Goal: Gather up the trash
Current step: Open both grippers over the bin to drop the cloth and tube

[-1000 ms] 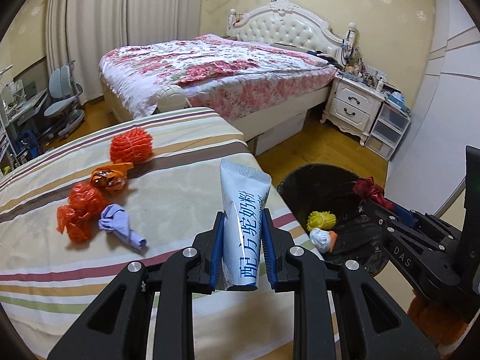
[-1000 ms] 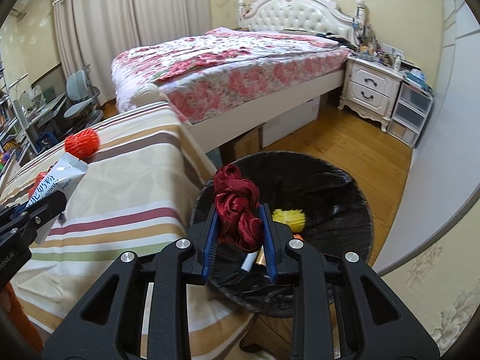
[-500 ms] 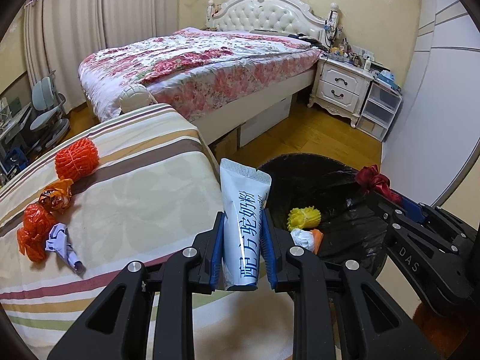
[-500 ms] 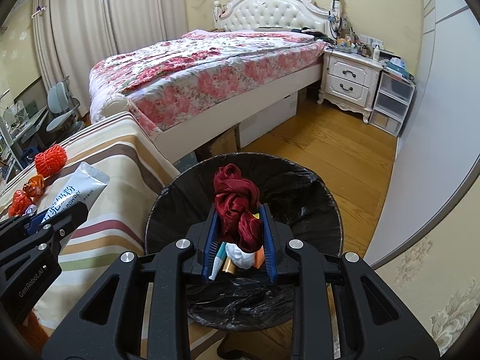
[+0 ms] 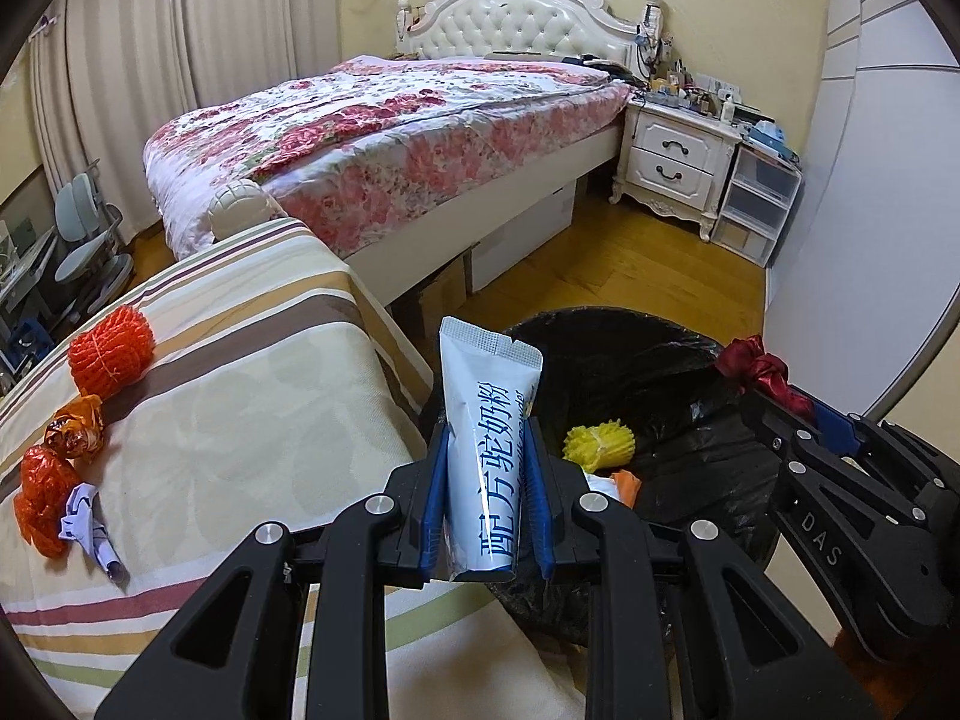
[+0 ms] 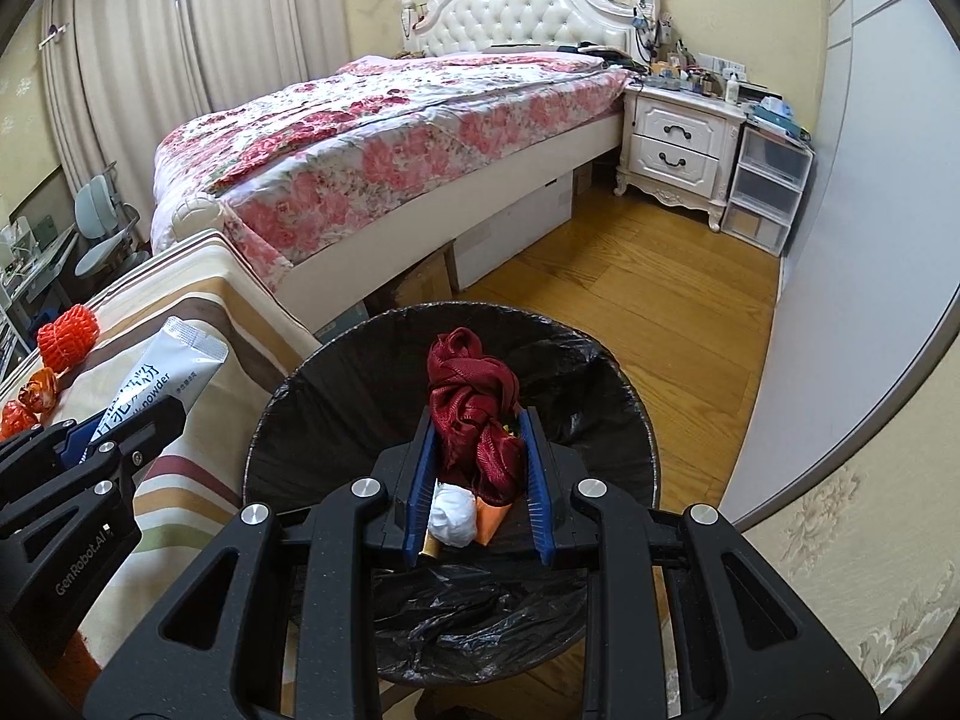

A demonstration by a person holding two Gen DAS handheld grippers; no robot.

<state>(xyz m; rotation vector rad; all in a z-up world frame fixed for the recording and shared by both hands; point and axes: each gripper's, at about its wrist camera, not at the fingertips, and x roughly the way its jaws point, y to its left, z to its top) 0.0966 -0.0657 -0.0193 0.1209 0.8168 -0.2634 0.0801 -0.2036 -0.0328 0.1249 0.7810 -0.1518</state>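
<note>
The right gripper (image 6: 477,492) clamps a red ribbon (image 6: 474,414) above the bin (image 6: 624,414); its loops may snag on the pads. The left gripper (image 5: 487,501) grips a sachet (image 5: 487,450) nearer the bin's rim, so dropped now it might miss. Scraps (image 5: 54,462) remain on the table (image 5: 240,390).

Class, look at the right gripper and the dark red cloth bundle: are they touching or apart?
Touching. The right wrist view shows the right gripper with its blue pads pressed against both sides of the dark red cloth bundle, held above the black-lined trash bin.
</note>
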